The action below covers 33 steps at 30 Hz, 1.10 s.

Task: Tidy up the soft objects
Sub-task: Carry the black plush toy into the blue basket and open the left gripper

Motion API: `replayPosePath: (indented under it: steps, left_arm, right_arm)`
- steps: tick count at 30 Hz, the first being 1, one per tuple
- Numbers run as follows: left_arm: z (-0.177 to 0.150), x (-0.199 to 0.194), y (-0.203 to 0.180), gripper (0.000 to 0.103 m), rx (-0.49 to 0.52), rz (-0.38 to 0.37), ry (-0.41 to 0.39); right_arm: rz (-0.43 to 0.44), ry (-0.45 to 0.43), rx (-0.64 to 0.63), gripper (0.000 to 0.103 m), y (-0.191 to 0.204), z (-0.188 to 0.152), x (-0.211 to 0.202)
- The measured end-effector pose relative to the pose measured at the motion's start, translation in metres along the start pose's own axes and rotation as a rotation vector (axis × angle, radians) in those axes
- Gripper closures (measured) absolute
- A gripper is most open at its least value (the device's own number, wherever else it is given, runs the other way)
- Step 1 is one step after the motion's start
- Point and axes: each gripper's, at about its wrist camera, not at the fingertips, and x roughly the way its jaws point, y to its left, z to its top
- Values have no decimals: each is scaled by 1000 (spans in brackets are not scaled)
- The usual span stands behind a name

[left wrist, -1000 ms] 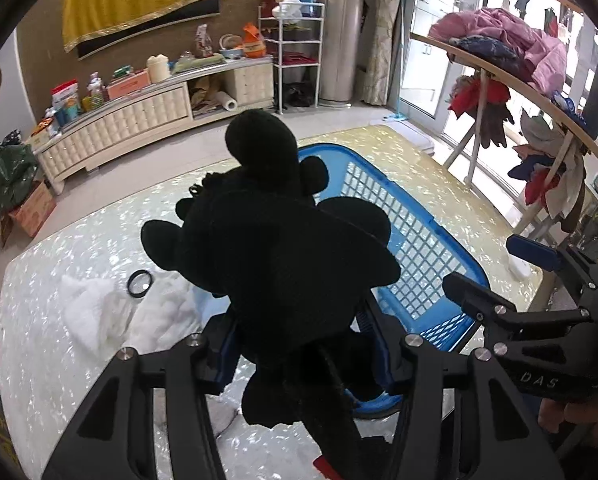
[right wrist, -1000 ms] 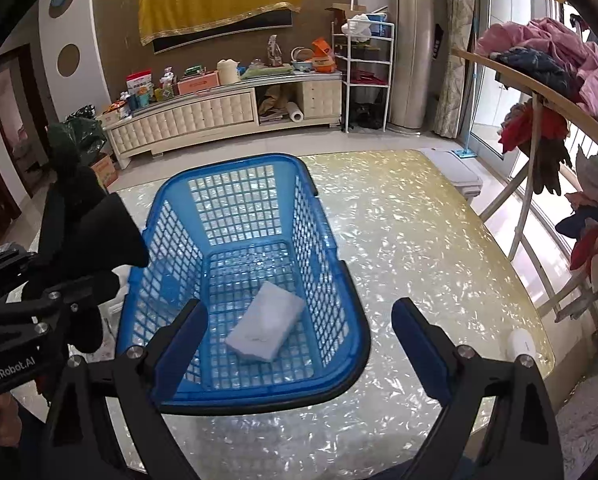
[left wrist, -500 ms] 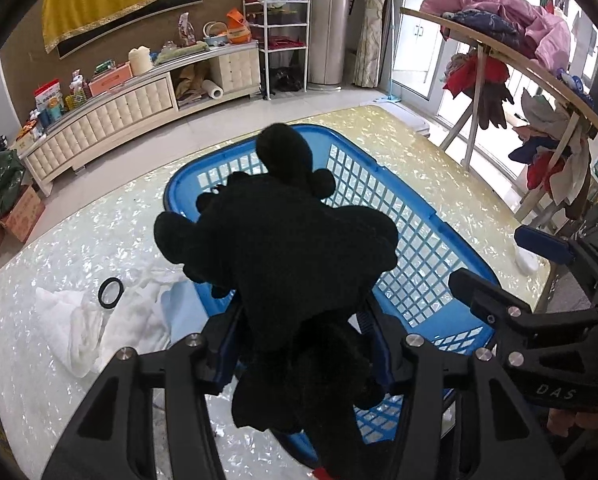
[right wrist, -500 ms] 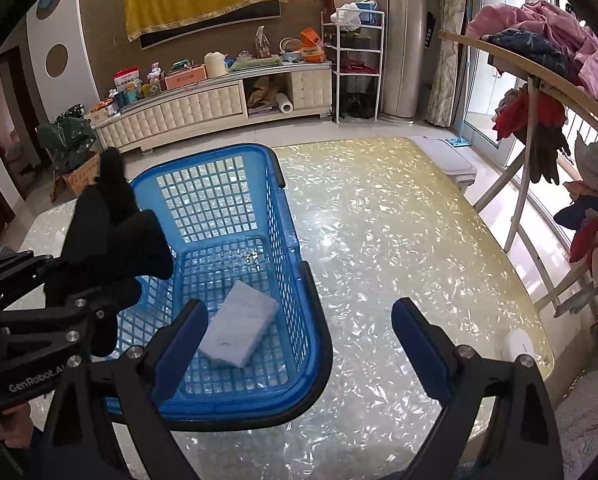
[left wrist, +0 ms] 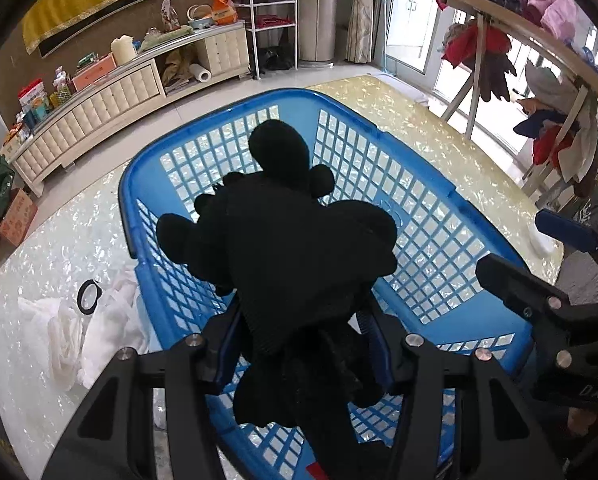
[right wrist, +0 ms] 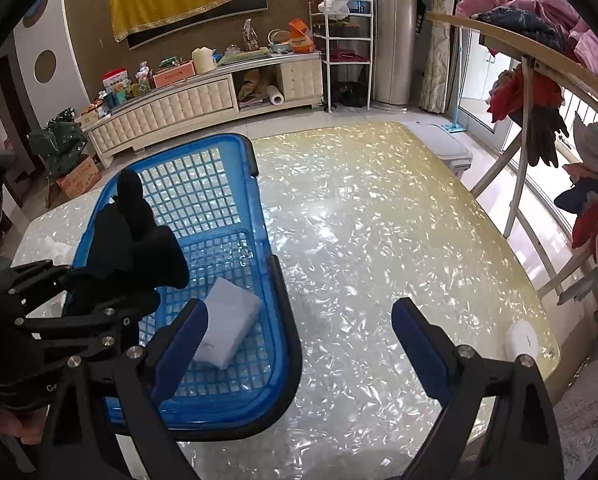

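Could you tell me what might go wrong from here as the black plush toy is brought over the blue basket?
1. The left gripper holds the black plush toy by its lower part, so it may hang lopsided and snag the blue basket rim on release.
2. It could land on the white sponge already inside.
3. The right gripper hangs open beside the basket and could nudge it.

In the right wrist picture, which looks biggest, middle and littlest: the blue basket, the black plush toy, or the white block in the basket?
1. Blue basket: clearly biggest.
2. Black plush toy: middle, though it hangs nearer the camera in the left gripper, so it may look bigger than it is.
3. White block: littlest.
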Motion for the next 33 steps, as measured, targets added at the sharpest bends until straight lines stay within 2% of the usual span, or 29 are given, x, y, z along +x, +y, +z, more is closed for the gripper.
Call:
replayPosePath:
  steps: [6, 10, 13, 14, 16, 29, 33]
  left_arm:
    - [1, 4, -3, 50, 16, 15, 15]
    - [1, 4, -2, 46, 13, -4, 21]
    - [1, 2, -1, 39, 22, 3, 16]
    - [1, 1, -2, 30, 29, 4, 10]
    - [1, -2, -3, 23, 32, 12, 0]
    - [-4, -41, 19, 20, 2, 12, -72]
    - [-8, -54, 26, 11, -10, 29, -94]
  right_arm:
    - [4, 13, 2, 10, 2, 1, 3]
    - [2, 18, 3, 10, 1, 3, 3]
    - [-3, 17, 4, 10, -1, 4, 1]
    - [-5, 16, 5, 10, -1, 4, 0]
    - [-10, 14, 7, 10, 0, 4, -1]
    - [-10, -17, -20, 10, 14, 9, -17]
    - [2, -26, -36, 10, 25, 11, -24]
